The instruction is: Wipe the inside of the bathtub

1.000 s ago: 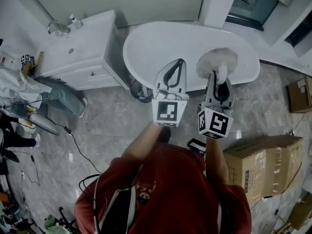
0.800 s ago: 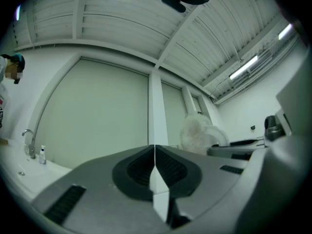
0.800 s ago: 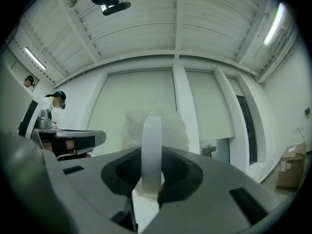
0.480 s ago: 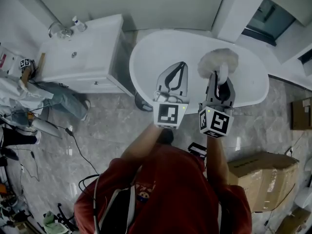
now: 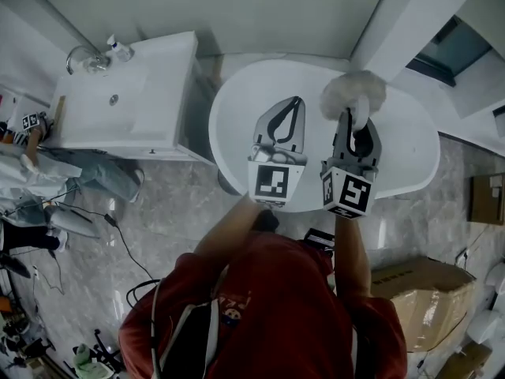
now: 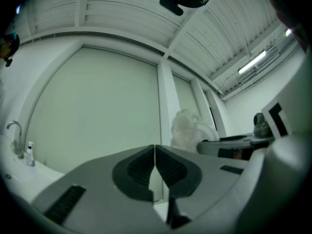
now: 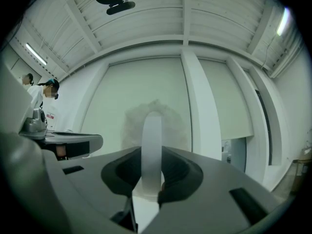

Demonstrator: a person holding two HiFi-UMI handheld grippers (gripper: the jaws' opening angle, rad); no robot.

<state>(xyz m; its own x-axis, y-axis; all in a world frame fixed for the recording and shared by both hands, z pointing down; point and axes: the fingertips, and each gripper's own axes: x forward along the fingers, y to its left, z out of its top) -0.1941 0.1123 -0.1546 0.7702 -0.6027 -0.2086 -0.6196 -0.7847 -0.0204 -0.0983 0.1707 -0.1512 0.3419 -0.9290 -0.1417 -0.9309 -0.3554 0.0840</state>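
Note:
A white oval bathtub lies below me in the head view, against the back wall. My right gripper is shut on the white handle of a fluffy pale scrubber, whose head hangs over the tub's far side. In the right gripper view the handle stands upright between the jaws with the fluffy head behind it. My left gripper is shut with nothing in it, held over the tub's middle beside the right one. Its closed jaws point at the wall, and the scrubber shows to their right.
A white vanity with sink and tap stands left of the tub. A person sits on the floor at the far left among cables. Cardboard boxes lie at the lower right. A white column rises behind the tub.
Both grippers and my view have moved forward over the tub; the tub now lies lower and more fully under the grippers. The scrubber stays gripped.

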